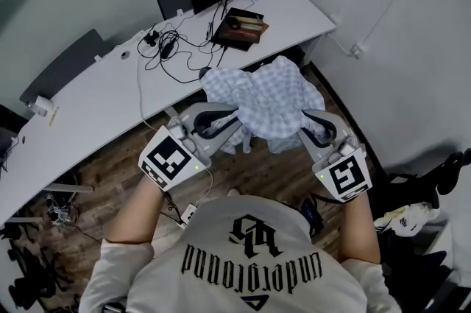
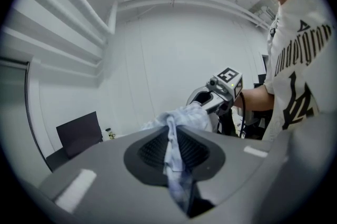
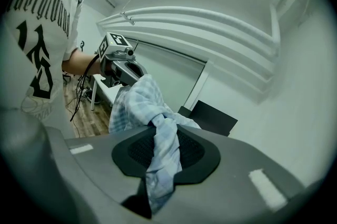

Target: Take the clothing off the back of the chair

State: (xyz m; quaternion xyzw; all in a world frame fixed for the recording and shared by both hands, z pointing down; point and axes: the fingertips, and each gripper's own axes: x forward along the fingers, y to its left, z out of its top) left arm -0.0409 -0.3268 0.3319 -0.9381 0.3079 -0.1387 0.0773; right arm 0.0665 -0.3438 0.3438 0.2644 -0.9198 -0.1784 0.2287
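Your left gripper (image 1: 229, 118) and right gripper (image 1: 307, 121) both clench their fingers (image 1: 210, 110) on the checked shirt (image 1: 268, 94), beside the tabletop (image 1: 110, 83).

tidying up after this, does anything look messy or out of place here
The checked shirt hangs crumpled in the air, pinched in the jaws of the left gripper and the right gripper. On the white desk, black cables sprawl in a loose tangle. Nothing looks spilled or broken.
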